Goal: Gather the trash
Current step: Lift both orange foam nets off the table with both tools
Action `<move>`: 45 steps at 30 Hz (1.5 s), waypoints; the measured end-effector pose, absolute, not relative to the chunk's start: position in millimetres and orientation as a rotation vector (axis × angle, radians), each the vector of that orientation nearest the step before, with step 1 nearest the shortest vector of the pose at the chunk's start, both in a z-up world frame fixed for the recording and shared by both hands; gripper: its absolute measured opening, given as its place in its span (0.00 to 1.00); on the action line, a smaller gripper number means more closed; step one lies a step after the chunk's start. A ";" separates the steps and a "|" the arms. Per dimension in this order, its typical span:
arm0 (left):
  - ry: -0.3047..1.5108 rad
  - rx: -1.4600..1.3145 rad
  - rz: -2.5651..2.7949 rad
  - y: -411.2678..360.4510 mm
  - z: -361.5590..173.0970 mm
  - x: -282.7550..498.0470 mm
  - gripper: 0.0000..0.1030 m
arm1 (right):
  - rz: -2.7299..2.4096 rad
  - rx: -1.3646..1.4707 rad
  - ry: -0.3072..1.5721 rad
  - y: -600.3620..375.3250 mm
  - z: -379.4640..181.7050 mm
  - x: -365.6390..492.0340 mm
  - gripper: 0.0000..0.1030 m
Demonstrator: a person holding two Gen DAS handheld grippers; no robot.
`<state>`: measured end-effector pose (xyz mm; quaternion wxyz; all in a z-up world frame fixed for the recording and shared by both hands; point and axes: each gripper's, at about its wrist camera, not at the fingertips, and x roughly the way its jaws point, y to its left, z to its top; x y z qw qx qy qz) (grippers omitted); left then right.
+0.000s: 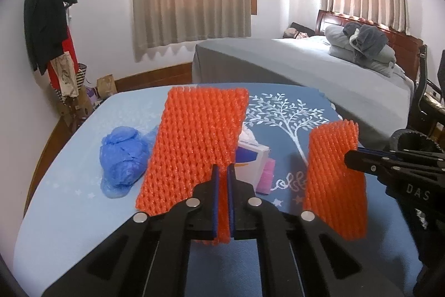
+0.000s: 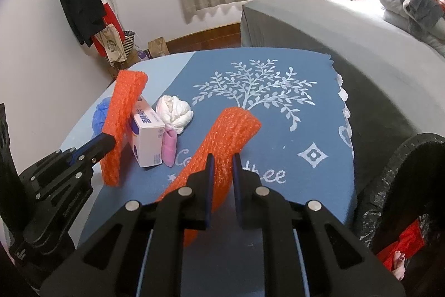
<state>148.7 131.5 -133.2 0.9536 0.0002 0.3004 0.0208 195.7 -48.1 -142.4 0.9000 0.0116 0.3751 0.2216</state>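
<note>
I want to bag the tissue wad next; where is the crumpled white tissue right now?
In the right wrist view the crumpled white tissue lies on the blue tablecloth, left of the printed tree, just behind the small white box and the pink packet.

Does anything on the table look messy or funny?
Yes. Crumpled white paper and a scrunched blue plastic bag lie loose on the table beside a small box. That is trash waiting for pickup. Nothing looks spilled or broken.

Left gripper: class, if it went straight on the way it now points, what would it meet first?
Probably the white box, lying just beyond the left gripper, which is shut on an orange foam net. Depth is unclear.
</note>
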 end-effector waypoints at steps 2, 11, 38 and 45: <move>0.599 -0.004 0.035 131.3 -127.4 145.4 0.04 | 0.461 0.028 0.765 -49.5 -137.7 194.2 0.12; 0.570 -0.014 0.014 121.6 -111.4 137.0 0.00 | 0.471 0.027 0.720 -54.8 -117.8 183.8 0.12; 0.689 -0.042 0.050 141.0 -155.0 150.5 0.14 | 0.484 0.001 0.773 -46.2 -137.8 185.6 0.12; 0.642 -0.051 0.043 142.1 -135.5 137.9 0.12 | 0.497 0.011 0.754 -50.0 -128.7 182.8 0.10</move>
